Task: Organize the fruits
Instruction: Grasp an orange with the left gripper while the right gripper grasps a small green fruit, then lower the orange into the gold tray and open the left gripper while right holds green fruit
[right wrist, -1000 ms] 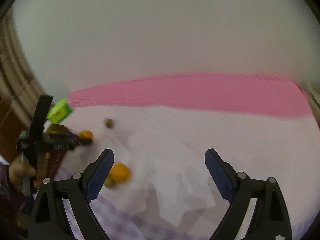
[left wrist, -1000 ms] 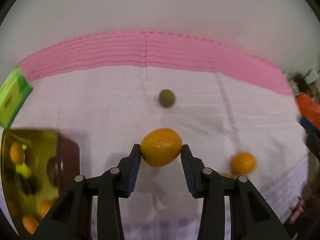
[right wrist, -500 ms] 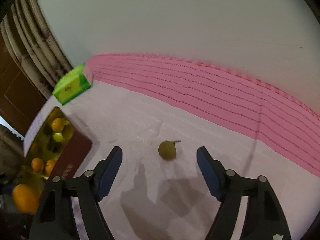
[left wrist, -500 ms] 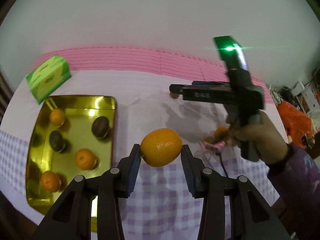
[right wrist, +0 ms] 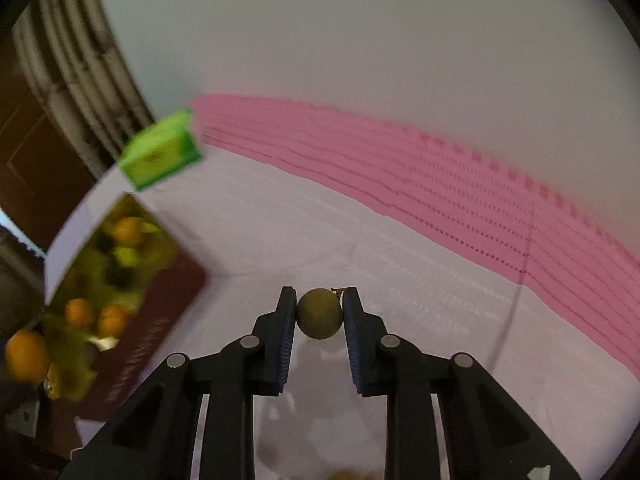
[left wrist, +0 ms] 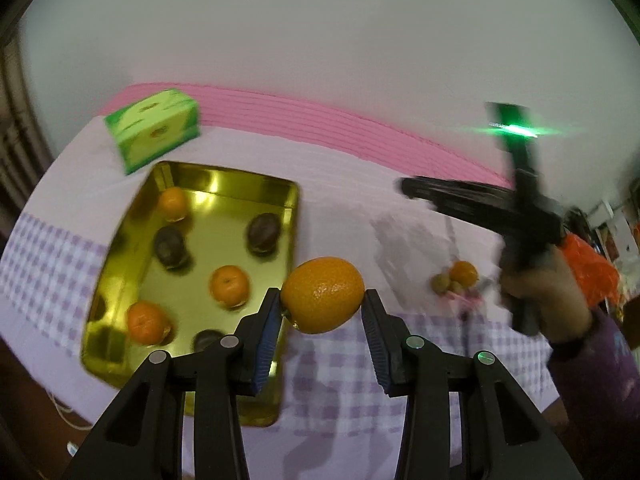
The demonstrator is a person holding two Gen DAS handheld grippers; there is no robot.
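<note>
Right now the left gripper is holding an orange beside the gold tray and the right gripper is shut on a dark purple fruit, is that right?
Not quite. The right gripper is shut on a small olive-green fruit, not a dark purple one, as the right wrist view shows. The left gripper does hold an orange beside the gold tray.

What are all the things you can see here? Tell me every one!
tray: one, gold, left on the table
oranges in tray: three, orange
dark fruits in tray: at least three, dark brown
big orange: one, held over the tray's edge
small green fruit: one, olive, held above the cloth
loose fruits: small cluster, orange and green, right on the cloth
box: one, green, behind the tray
tablecloth: white, purple checks, pink border
left gripper: black, gripping the big orange
right gripper: black, gripping the small green fruit
hand: one, holding the right gripper
</note>
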